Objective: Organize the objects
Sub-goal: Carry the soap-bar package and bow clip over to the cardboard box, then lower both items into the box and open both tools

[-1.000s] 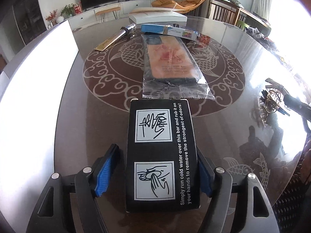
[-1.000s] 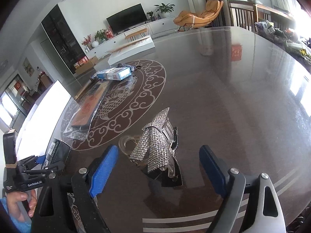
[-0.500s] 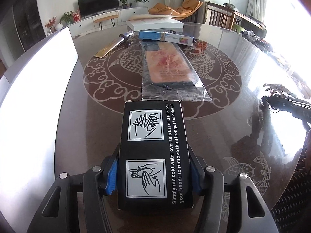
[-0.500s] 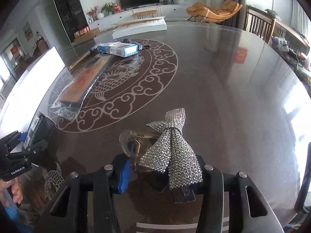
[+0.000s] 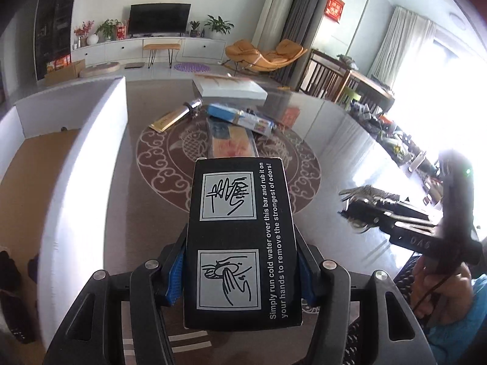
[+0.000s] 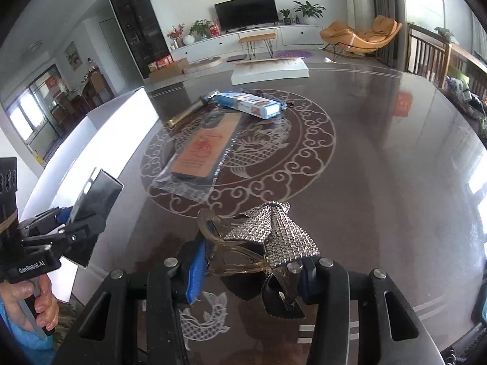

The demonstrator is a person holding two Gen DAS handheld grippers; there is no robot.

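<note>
The left tool (image 5: 240, 269) clamps a flat black cardboard box with white hand-washing pictures (image 5: 242, 243), held above the dark glossy worktop (image 6: 380, 158) beside the white-walled open carton (image 5: 91, 158), whose brown floor shows bare. The right tool (image 6: 249, 269) grips a rhinestone-covered silver bow hair clip (image 6: 271, 234) above the near edge. A long bagged orange card (image 6: 197, 152) and a blue box (image 6: 249, 105) lie mid-worktop, with open surface to the right
</note>
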